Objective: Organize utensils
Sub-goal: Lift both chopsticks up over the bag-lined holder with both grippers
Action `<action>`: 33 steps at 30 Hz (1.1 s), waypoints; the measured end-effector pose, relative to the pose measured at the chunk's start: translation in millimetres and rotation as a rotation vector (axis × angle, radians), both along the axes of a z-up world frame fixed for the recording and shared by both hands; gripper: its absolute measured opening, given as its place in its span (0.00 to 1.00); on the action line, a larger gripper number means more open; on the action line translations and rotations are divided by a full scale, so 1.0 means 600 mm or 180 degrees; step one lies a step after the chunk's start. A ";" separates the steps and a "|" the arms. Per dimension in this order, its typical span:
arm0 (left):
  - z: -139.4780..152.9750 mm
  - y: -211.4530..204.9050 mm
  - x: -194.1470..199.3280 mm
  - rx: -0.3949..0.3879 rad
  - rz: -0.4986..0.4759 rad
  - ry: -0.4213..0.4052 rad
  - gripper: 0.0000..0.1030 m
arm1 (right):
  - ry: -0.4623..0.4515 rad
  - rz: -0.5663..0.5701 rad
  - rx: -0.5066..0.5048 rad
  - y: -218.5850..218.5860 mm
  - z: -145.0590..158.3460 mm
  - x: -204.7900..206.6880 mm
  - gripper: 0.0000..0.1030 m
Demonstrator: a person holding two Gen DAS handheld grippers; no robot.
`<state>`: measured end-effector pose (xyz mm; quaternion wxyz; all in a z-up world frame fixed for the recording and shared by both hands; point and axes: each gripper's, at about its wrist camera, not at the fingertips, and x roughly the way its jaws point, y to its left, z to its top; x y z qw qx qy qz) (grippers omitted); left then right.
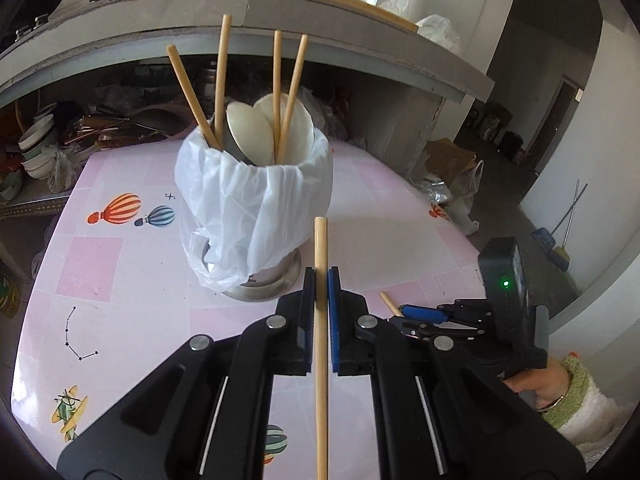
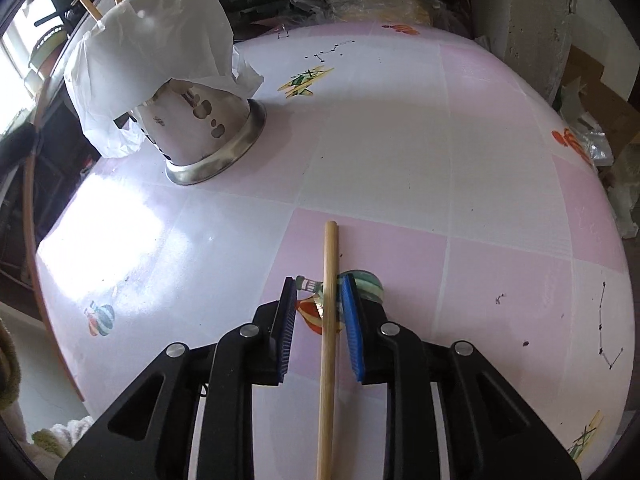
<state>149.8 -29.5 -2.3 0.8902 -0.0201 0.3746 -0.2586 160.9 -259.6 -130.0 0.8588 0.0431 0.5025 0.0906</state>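
Note:
My left gripper (image 1: 321,271) is shut on a wooden chopstick (image 1: 321,248), which stands up between the pads above the pink table. Just beyond it stands a metal utensil holder (image 1: 256,200) lined with a white plastic bag, holding several chopsticks and two pale spoons (image 1: 248,132). My right gripper (image 1: 408,318) is low at the right, with a chopstick tip (image 1: 387,301) poking out of it. In the right wrist view, the right gripper (image 2: 319,280) is open. A second chopstick (image 2: 329,320) lies between its jaws, close to the right pad and apart from the left one. The holder (image 2: 200,120) is at far left.
The pink tablecloth (image 2: 440,160) has balloon and star prints. A grey counter shelf (image 1: 360,40) runs behind the table, with bowls and kitchenware (image 1: 36,152) stacked beneath at left. Bags and a cardboard box (image 1: 452,168) sit on the floor at right. A sleeved hand (image 1: 560,388) holds the right gripper.

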 end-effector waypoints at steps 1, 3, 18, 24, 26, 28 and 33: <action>0.006 0.010 -0.005 -0.0031 0.0013 -0.0031 0.05 | -0.0021 0.0007 -0.0069 0.002 -0.001 0.001 0.18; 0.016 0.022 -0.011 -0.0087 0.0039 -0.0077 0.05 | -0.0073 0.0003 -0.0204 0.006 -0.001 0.001 0.12; 0.112 0.066 -0.037 -0.0394 0.0130 -0.0641 0.05 | -0.0632 -0.0229 0.0758 -0.077 0.129 -0.042 0.07; 0.142 0.074 -0.041 -0.0505 0.0141 -0.0817 0.05 | -0.1022 -0.0226 0.0901 -0.087 0.209 -0.058 0.07; 0.154 0.074 -0.041 -0.0535 0.0127 -0.0897 0.05 | -0.1123 -0.0201 0.0937 -0.088 0.230 -0.061 0.07; 0.170 0.073 -0.038 -0.0575 0.0120 -0.0969 0.05 | -0.1193 -0.0191 0.0951 -0.088 0.243 -0.061 0.07; 0.232 0.072 -0.020 -0.0707 0.0156 -0.1382 0.05 | -0.1311 -0.0147 0.1073 -0.097 0.265 -0.069 0.07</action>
